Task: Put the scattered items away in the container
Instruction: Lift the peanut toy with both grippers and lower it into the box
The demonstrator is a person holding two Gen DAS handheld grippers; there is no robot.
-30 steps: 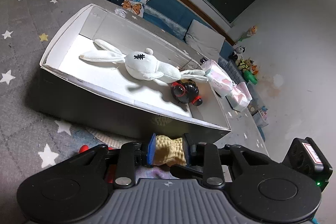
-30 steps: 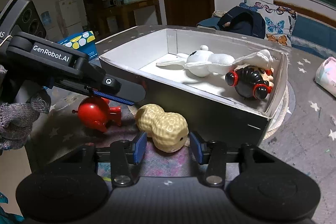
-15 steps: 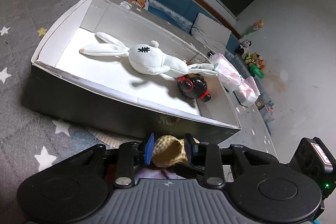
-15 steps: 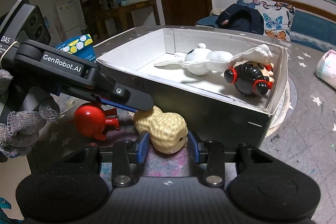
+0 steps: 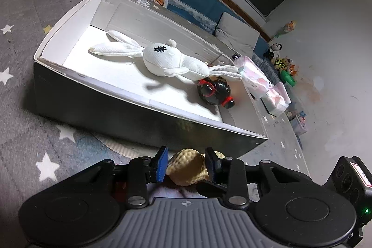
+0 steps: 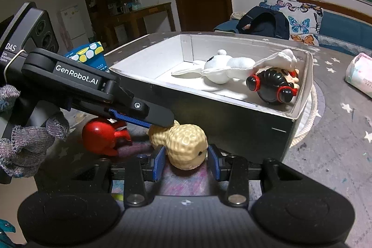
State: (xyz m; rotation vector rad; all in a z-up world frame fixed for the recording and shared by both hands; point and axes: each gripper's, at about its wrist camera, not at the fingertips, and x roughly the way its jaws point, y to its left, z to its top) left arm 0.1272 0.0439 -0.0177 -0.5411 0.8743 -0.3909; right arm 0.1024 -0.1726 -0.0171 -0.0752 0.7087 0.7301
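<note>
On the left claw (image 6: 160,123): "GenRobot.AI", "DAS".

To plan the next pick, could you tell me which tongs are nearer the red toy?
Left. The left tongs pass just above the red toy; the right tongs straddle the peanut beside it.

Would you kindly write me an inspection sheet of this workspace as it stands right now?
Surface: grey star-print cloth, round white mat under the box.
Job's things: open box holds white plush rabbit and black-haired doll head; peanut toy and red toy lie outside, by its near wall.
Clutter: tissue packs beyond the box.
Grippers: left gripper and right gripper both straddle the peanut toy; contact unclear.
Cables: nothing seen.
Surroundings: butterfly pillows, dark backpack, wooden door, window, small toys on the floor.
</note>
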